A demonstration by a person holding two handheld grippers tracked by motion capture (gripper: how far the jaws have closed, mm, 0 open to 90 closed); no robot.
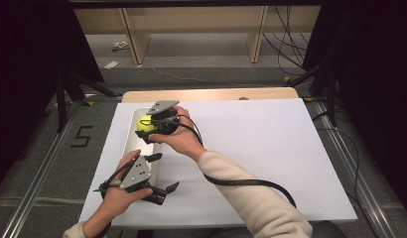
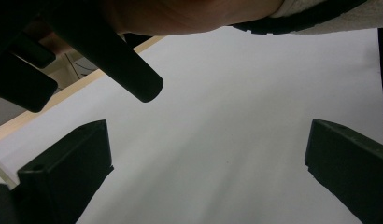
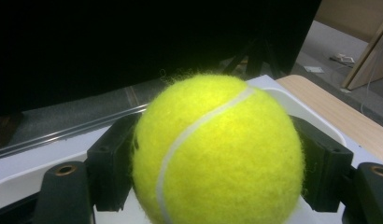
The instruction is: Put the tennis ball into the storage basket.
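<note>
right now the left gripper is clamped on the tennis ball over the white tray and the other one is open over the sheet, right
Not quite: the sides are swapped. The right gripper clamps the tennis ball over the white tray, as the right gripper view shows; the left gripper is open over the sheet.

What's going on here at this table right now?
A person is working with a hand-held gripper in each hand over a white sheet on the table. The right gripper is closed on a yellow tennis ball, holding it over a long white tray near the left edge of the sheet. Whether the ball touches the tray can't be told. The left gripper is open and holds nothing, waiting nearer the person beside the tray's near end.
</note>
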